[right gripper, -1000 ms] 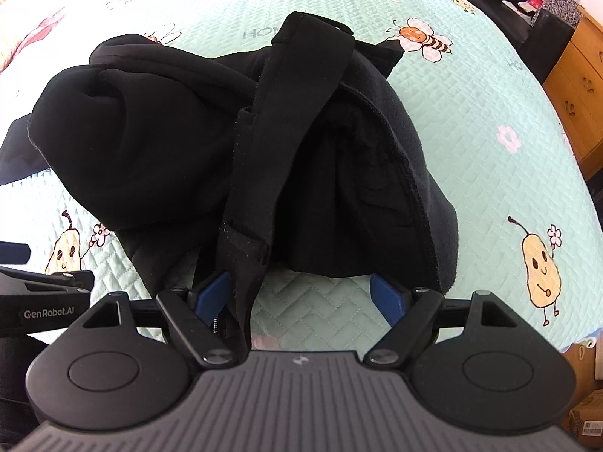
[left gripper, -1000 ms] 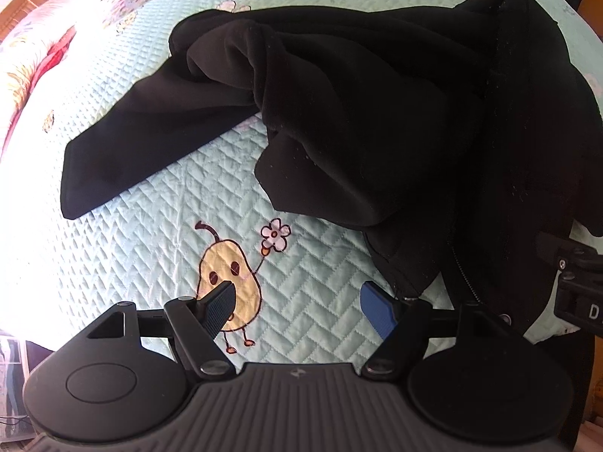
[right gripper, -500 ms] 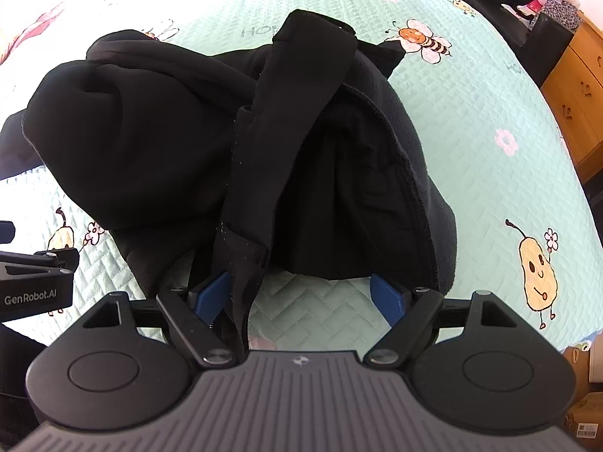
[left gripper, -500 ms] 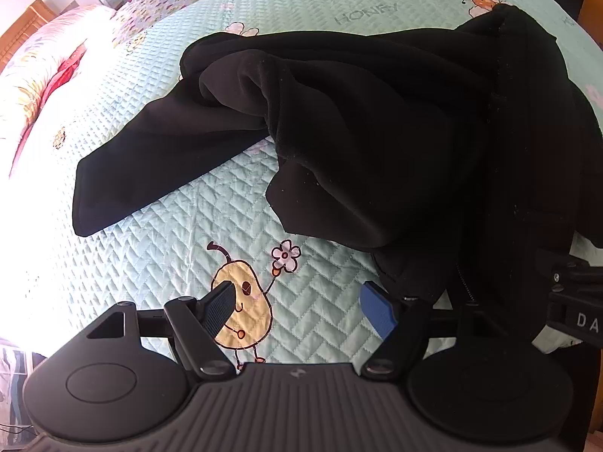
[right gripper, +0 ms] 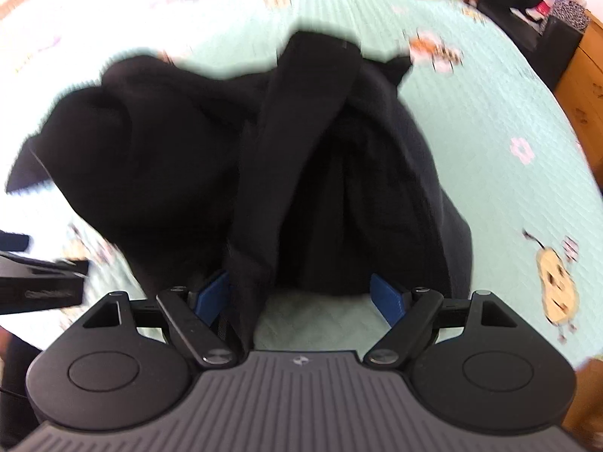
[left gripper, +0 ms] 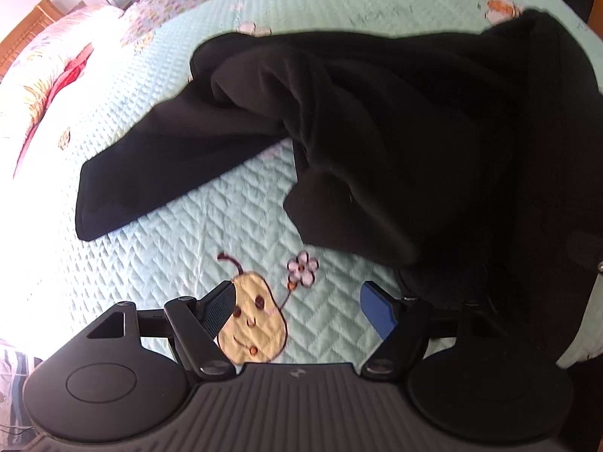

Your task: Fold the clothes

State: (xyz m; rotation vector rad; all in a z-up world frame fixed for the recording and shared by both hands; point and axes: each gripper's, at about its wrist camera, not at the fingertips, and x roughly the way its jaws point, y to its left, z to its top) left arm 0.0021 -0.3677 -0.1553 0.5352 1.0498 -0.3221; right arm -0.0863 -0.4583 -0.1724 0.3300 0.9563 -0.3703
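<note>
The black garment (left gripper: pixel 395 132) lies crumpled on the quilt (left gripper: pixel 188 233), unfolded. Since a second ago the left view has slid so the pear print (left gripper: pixel 250 320) sits between the left gripper (left gripper: pixel 301 309) fingers; both tongs stay spread, gripping nothing, so folding hasn't begun. Only the right view shows the right gripper (right gripper: pixel 307 297), a fabric strip (right gripper: pixel 286 173) beside its left finger; only the left shows the flat sleeve (left gripper: pixel 158 173).

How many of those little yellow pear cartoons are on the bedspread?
2 can be seen. One pear lies between the left gripper's fingers in the left view; another pear is at the right edge of the right view. The black garment may hide more.
</note>
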